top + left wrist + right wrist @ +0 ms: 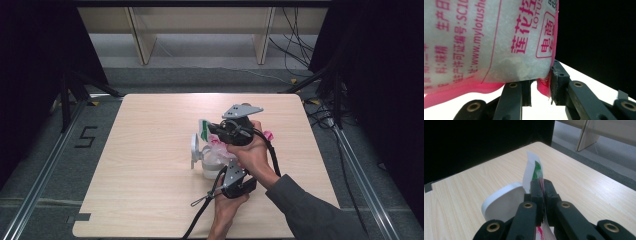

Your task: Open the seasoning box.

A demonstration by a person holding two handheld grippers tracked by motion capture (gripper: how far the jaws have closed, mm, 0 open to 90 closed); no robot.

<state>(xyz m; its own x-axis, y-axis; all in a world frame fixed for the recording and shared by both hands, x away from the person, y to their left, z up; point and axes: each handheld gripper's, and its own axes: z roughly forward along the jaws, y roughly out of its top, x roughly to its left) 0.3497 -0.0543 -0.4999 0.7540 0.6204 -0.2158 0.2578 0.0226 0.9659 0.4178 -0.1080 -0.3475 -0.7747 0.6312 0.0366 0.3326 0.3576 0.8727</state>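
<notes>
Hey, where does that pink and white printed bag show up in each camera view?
High view: bag at table centre, between the two tools.
Left gripper view: it fills the upper left, bottom corner in the jaws.
Right gripper view: its top edge is pinched upright in the jaws.
Shared landmark: the wooden table.

"LOTUS", "www.mylotushe" on pouch (486,42)

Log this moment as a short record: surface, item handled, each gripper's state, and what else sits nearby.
surface: light wooden table
item: white bag with pink print, filled with white granules
left gripper: jaws around the bag's pink bottom edge, grip unclear
right gripper: shut on the bag's thin top edge with green print
nearby: white container with open lid, beside the bag
</notes>
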